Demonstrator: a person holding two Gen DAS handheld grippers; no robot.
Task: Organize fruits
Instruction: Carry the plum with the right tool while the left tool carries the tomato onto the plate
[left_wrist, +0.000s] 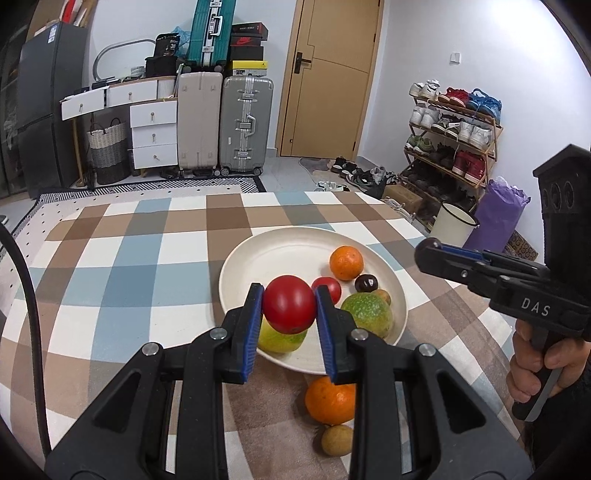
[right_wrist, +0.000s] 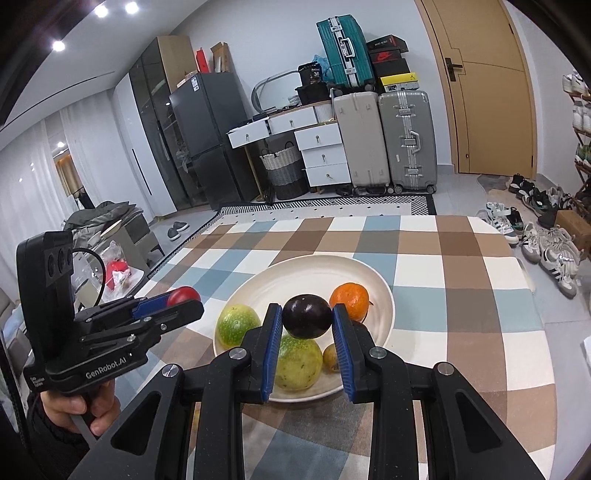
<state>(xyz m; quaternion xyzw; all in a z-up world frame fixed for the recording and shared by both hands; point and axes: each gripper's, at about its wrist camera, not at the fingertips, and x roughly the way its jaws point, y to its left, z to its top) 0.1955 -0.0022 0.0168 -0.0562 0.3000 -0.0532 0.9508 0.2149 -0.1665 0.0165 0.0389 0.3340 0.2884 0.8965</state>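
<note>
My left gripper (left_wrist: 289, 306) is shut on a red tomato (left_wrist: 289, 303), held above the near rim of a cream plate (left_wrist: 258, 251). On the plate lie an orange (left_wrist: 346, 263), a small red tomato (left_wrist: 328, 288), a small dark fruit (left_wrist: 366, 283) and a green fruit (left_wrist: 366, 312). A yellow-green fruit (left_wrist: 280, 339) lies under the held tomato. My right gripper (right_wrist: 306, 317) is shut on a dark purple fruit (right_wrist: 306, 315) over the plate (right_wrist: 314, 266). In this view the left gripper (right_wrist: 184, 301) shows at the left with the tomato (right_wrist: 183, 294) in it.
An orange (left_wrist: 330, 400) and a small tan fruit (left_wrist: 337, 440) lie on the checked tablecloth (left_wrist: 129, 258) just in front of the plate. A white bucket (left_wrist: 456, 221) stands on the floor past the table's right edge. Suitcases and a shoe rack line the far walls.
</note>
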